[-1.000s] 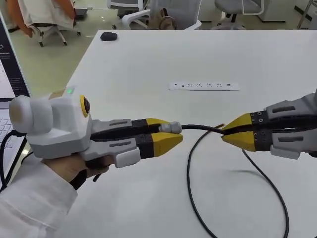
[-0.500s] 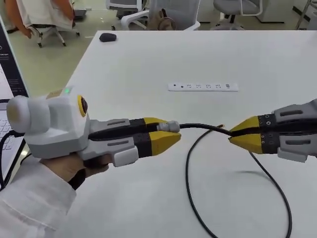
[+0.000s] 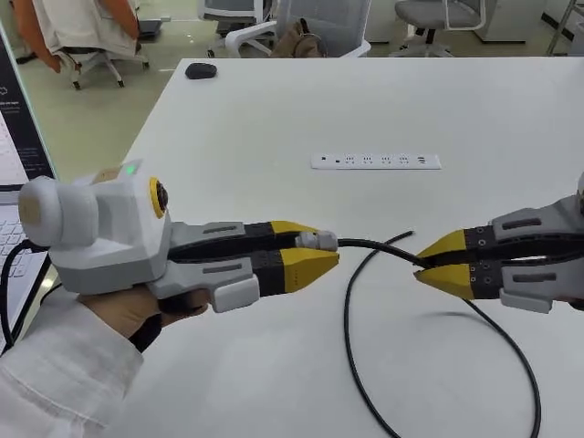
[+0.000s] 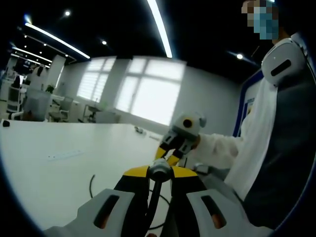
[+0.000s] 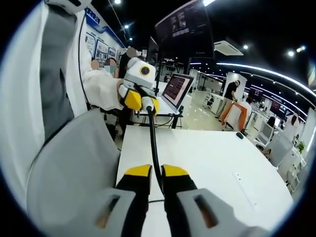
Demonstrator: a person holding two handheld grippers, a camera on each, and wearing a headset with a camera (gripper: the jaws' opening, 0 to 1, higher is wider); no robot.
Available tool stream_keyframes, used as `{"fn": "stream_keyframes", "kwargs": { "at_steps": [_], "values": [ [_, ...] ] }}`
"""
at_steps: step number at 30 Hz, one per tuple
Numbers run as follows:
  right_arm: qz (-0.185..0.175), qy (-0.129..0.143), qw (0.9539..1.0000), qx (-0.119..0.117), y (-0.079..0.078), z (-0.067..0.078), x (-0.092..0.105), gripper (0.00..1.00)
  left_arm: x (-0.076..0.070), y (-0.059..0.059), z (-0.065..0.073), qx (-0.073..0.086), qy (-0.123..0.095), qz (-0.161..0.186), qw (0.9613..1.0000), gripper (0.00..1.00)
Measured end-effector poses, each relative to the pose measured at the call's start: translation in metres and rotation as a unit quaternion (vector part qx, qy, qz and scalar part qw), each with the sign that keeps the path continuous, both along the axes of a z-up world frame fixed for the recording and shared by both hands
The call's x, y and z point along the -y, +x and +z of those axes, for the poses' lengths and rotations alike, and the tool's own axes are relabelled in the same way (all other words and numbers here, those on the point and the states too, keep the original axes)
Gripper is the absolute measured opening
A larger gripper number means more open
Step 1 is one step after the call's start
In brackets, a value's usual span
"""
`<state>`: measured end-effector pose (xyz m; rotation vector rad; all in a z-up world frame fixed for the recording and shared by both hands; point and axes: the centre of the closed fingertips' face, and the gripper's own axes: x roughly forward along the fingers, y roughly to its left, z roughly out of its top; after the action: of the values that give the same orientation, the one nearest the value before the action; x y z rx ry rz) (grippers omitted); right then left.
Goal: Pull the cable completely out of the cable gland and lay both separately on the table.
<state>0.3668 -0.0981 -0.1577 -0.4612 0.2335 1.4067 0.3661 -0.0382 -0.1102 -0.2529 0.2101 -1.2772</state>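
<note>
Slightly lower than before, right gripper (image 3: 420,263) pinches the apparently limp, light cable (image 3: 370,245); left gripper (image 3: 327,246) clamps the rigid cable gland (image 3: 317,240); best regripped just beside it.

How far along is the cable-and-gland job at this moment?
Done: the left hand-held gripper is shut on the cable gland and the right hand-held gripper on the black cable, both above the table. In hand: the pull, with the cable running into the gland. Left: free the cable, then lay both down separately.
</note>
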Motion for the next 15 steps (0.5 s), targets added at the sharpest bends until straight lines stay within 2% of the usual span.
{"fn": "stream_keyframes", "kwargs": {
  "at_steps": [4, 6, 11, 15],
  "values": [
    [-0.004, -0.005, 0.9999, 0.009, 0.003, 0.002, -0.003, 0.20, 0.001, 0.000, 0.002, 0.003, 0.000, -0.001, 1.0000, 0.17],
    [-0.003, 0.000, 0.9998, 0.022, 0.004, 0.009, -0.007, 0.22, 0.001, 0.001, 0.001, 0.005, 0.001, 0.000, 1.0000, 0.17],
    [0.010, 0.036, 0.9986, 0.038, 0.004, 0.035, -0.024, 0.24, 0.002, 0.000, -0.001, 0.005, 0.008, -0.003, 1.0000, 0.17],
    [0.038, 0.035, 0.9973, 0.052, -0.002, 0.043, -0.039, 0.24, 0.003, 0.000, 0.000, 0.005, 0.006, -0.004, 1.0000, 0.17]
  ]
}}
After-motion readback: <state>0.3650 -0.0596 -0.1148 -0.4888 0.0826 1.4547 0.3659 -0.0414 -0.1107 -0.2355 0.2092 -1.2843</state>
